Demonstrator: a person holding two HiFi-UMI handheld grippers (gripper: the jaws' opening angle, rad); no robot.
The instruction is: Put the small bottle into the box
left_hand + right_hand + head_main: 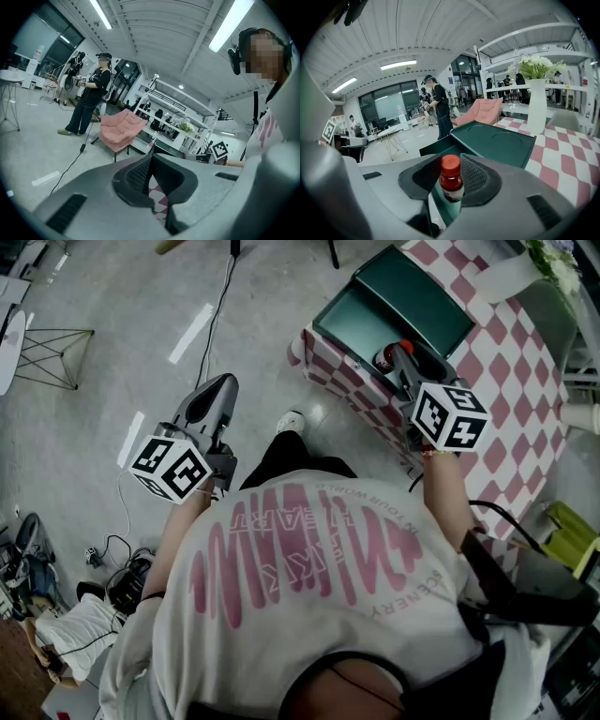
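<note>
Right tool (451, 177) (397, 354): clenched on the bottle (451, 180) (383, 359), one jaw on each side of its body. It was held out over the bench (511, 390) at the near edge of the box (354, 322).

Bottle: small and upright, with a red cap, dark red contents and a pale label. It stood between the right tool's jaws, with the box's near wall (437, 149) just behind it. Whether it hung over the box or just short of its rim could not be told.

Box: dark green and open, with the lid (499, 140) (417, 296) folded back flat on the bench.

Left tool (151, 161) (223, 385): jaws pressed together with nothing between them, held over the floor (103, 343), well apart from the bench.

Bench: covered with a pink-and-white checked cloth (569, 164).

Vase (537, 110): white, with pale flowers, on the bench beyond the box.

Chair (483, 110) (123, 129): pink, on the floor past the bench.

Person (439, 110) (90, 101): in dark clothes, standing farther back.
</note>
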